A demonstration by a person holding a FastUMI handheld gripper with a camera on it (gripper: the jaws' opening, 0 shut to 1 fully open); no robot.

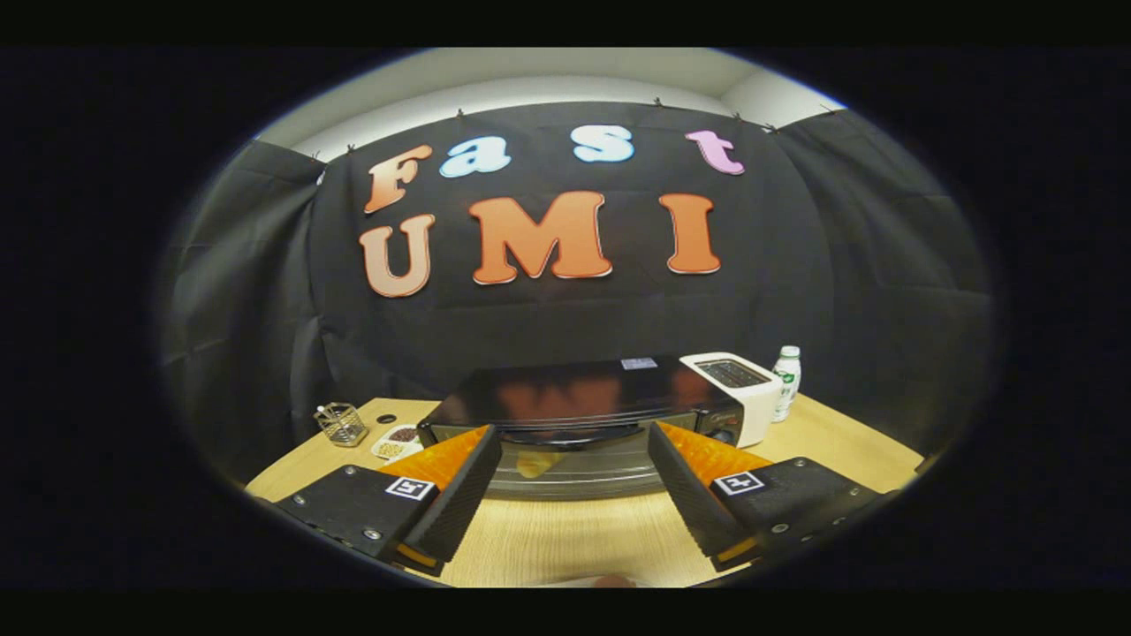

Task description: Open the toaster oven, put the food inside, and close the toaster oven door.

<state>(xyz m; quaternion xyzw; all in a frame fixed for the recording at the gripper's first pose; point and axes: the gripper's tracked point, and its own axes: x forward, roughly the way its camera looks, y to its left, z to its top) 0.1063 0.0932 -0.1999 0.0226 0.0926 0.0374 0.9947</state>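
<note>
A: How far along can the task be judged to be?

B: The toaster oven (583, 411) is seen standing on the wooden table (565, 539), just beyond the fingers, with its glass door (565, 468) apparently shut against the front. Something pale and yellowish (535, 461) can be made out behind the glass, though it cannot be told whether that is the food or a reflection. Such a scene would fit a door yet to be opened as well as one closed again over the food, so no stage can be fixed.

A: And how does the oven itself look?

B: A dark, glossy, flat top is shown, with a curved handle (570, 435) along the door's upper edge and knobs at its right end.

A: The gripper?

B: The gripper (574, 499) is held wide open, nothing between its fingers, the door framed in the gap.

A: Anything smaller nearby?

B: A white toaster (738, 393), a bottle (785, 380), a wire holder (341, 423) and a small dish (396, 442).
</note>
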